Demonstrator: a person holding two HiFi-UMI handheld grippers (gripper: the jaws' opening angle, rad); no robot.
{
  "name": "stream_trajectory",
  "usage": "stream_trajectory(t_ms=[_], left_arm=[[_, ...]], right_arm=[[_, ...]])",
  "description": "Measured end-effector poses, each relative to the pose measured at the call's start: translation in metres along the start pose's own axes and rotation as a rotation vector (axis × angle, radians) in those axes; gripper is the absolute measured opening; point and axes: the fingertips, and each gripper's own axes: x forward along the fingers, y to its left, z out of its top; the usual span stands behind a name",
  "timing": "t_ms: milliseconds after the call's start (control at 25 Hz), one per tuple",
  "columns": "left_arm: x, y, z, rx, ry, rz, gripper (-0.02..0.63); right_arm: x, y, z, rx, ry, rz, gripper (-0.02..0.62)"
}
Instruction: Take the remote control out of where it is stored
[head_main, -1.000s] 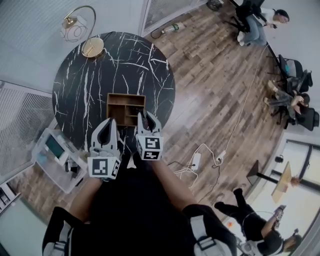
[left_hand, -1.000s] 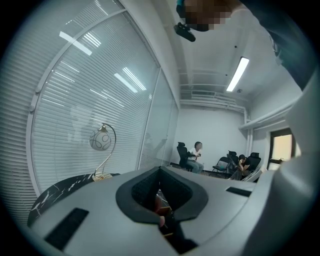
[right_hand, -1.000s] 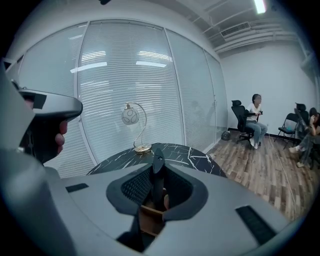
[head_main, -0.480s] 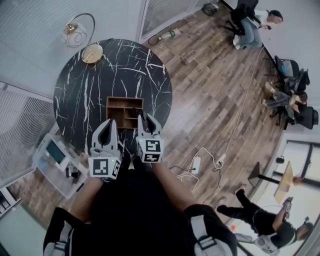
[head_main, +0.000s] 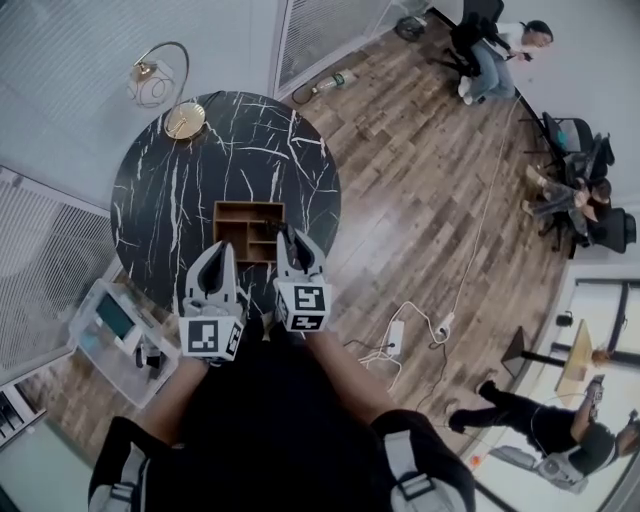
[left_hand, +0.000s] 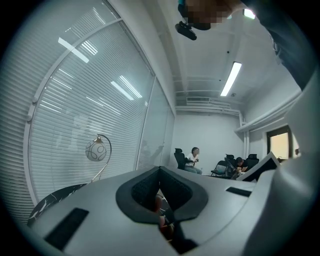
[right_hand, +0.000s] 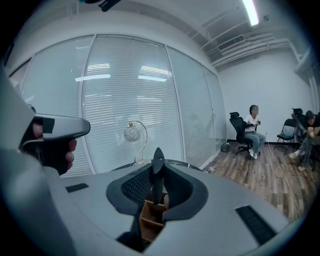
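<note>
1. Right gripper (head_main: 289, 240): jaws closed on the remote control (right_hand: 158, 172). The pads press both flat sides of it.
2. Remote control: dark, slim, held upright, its top end poking above the jaw tips. It stands directly over the near right part of the wooden box (head_main: 240, 215). Its lower end is hidden behind the pads, so whether it has cleared the box cannot be told.
3. Wooden box: open-topped organiser with several compartments, on the near half of the table (head_main: 170, 190), just ahead of both grippers.
4. Left gripper (head_main: 214, 256): jaws closed tip to tip, with nothing between them. It is held just beside the right gripper, over the near edge of the table.
5. Table: round, with a black marble top veined in white.
6. Lamp (head_main: 185, 120): gold disc base, arched stem and globe shade, at the far edge of the table.
7. Plastic bin (head_main: 100, 345): clear, on the wood floor to the left of the table.
8. Power strip (head_main: 393, 335): white, on the floor to the right, with cables trailing from it.
</note>
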Motion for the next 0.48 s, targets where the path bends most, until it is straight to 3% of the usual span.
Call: stream_trajectory(t_ms=[480], left_arm=[[-0.003,-0.007,0.007,0.016,-0.018,-0.010,0.008]], right_arm=[[-0.031,0.007,0.038,-0.034,-0.104,0.003,0.071]])
